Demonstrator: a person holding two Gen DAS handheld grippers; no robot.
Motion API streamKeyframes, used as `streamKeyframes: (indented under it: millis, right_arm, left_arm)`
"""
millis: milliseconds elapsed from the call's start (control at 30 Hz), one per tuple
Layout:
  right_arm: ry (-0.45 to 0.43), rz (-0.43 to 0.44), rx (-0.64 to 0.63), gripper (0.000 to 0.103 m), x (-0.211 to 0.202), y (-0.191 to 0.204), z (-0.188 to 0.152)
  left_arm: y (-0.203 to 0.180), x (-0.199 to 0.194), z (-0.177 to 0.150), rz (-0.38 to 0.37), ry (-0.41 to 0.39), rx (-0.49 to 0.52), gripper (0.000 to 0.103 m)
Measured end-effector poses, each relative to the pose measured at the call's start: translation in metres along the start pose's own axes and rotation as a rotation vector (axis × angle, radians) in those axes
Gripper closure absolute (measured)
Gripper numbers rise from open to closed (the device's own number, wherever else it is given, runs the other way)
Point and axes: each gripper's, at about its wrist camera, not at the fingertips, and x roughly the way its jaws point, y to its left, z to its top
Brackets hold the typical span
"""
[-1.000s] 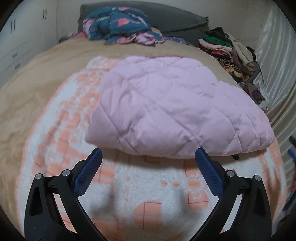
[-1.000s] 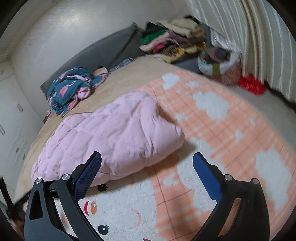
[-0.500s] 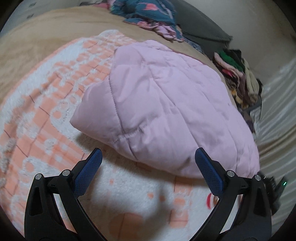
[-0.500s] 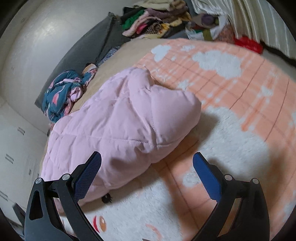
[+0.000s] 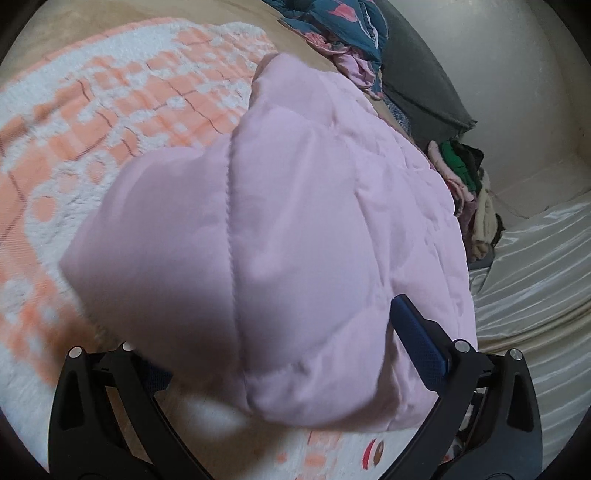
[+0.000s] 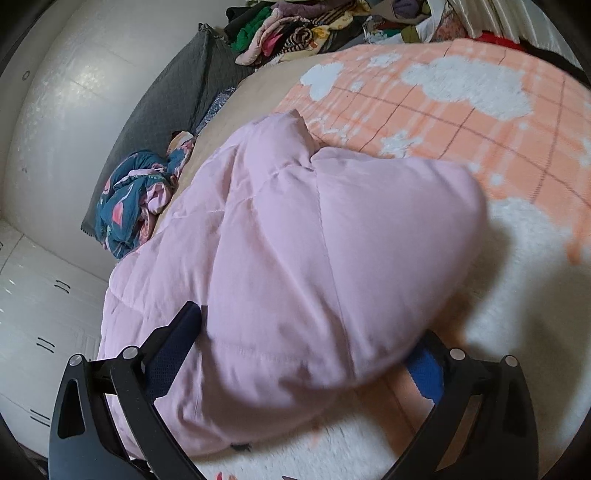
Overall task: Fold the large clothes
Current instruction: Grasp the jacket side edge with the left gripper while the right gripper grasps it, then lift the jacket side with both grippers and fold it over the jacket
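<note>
The pink quilted garment (image 5: 295, 236) lies folded on the orange-and-white blanket (image 5: 122, 96), and is seen far closer than half a second ago. The left gripper (image 5: 280, 354) has been brought over one end, the right gripper (image 6: 306, 339) over the other. Both are spread wide, with the padded edge now between the fingers, unclamped.

We lose the left gripper (image 5: 280, 354) pad at 7 o'clock under the pink quilted coat (image 5: 280, 229). In the right wrist view the coat (image 6: 295, 258) partly covers both pads of the right gripper (image 6: 306, 354). Near blanket (image 5: 44, 295) at 9 o'clock is motion-blurred. Clothes pile (image 6: 295, 33) at 12 is cut by the rim; items too small to separate.
</note>
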Motion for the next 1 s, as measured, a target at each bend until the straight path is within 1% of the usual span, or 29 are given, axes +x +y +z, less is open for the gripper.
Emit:
streamKeyframes:
  millis: [100, 233, 300, 367, 433, 500, 533, 600, 700, 767, 800, 833, 900, 933, 1000]
  right_arm:
    - [-0.007, 0.007, 0.010, 0.004, 0.010, -0.002, 0.003]
    - [-0.028, -0.001, -0.011, 0.004, 0.015, 0.001, 0.000]
    - [-0.029, -0.003, -0.026, 0.004, 0.015, 0.003, 0.000]
    - [-0.023, -0.007, -0.047, 0.006, 0.015, 0.005, 0.000]
    - [-0.023, -0.014, -0.070, 0.013, 0.015, 0.009, 0.001]
    - [-0.032, -0.028, -0.116, 0.024, 0.011, 0.016, -0.002]
    - [-0.038, -0.038, -0.142, 0.027, 0.009, 0.020, -0.002]
    - [-0.045, -0.051, -0.184, 0.039, 0.005, 0.025, -0.005]
    - [-0.049, -0.061, -0.261, 0.049, -0.003, 0.033, -0.009]
    - [-0.053, -0.068, -0.294, 0.054, -0.006, 0.037, -0.010]
    - [-0.056, -0.071, -0.309, 0.056, -0.007, 0.039, -0.012]
    - [-0.062, -0.078, -0.330, 0.056, -0.010, 0.042, -0.014]
    - [-0.069, -0.097, -0.364, 0.058, -0.012, 0.048, -0.018]
    - [-0.071, -0.104, -0.375, 0.059, -0.013, 0.049, -0.019]
    - [-0.074, -0.115, -0.394, 0.061, -0.015, 0.052, -0.020]
  left_arm:
    - [0.002, 0.005, 0.002, -0.021, -0.005, -0.001, 0.008]
    - [0.002, 0.011, 0.008, -0.032, -0.001, -0.005, 0.008]
    - [0.001, 0.012, 0.011, -0.032, -0.001, -0.007, 0.008]
    - [-0.001, 0.015, 0.012, -0.027, 0.000, 0.004, 0.008]
    - [-0.005, 0.016, 0.014, -0.017, -0.003, 0.026, 0.008]
    - [-0.009, 0.014, 0.016, -0.008, -0.012, 0.048, 0.008]
    - [-0.010, 0.014, 0.017, -0.004, -0.016, 0.056, 0.008]
    - [-0.012, 0.013, 0.016, 0.004, -0.024, 0.076, 0.010]
    - [-0.019, 0.005, 0.013, 0.014, -0.038, 0.116, 0.017]
    - [-0.024, 0.002, 0.012, 0.022, -0.049, 0.144, 0.024]
    - [-0.028, 0.000, 0.012, 0.029, -0.060, 0.169, 0.031]
    - [-0.033, -0.002, 0.011, 0.038, -0.068, 0.196, 0.038]
    - [-0.041, -0.010, 0.008, 0.057, -0.082, 0.245, 0.048]
    - [-0.044, -0.012, 0.008, 0.062, -0.088, 0.265, 0.052]
    - [-0.052, -0.015, 0.009, 0.076, -0.103, 0.313, 0.055]
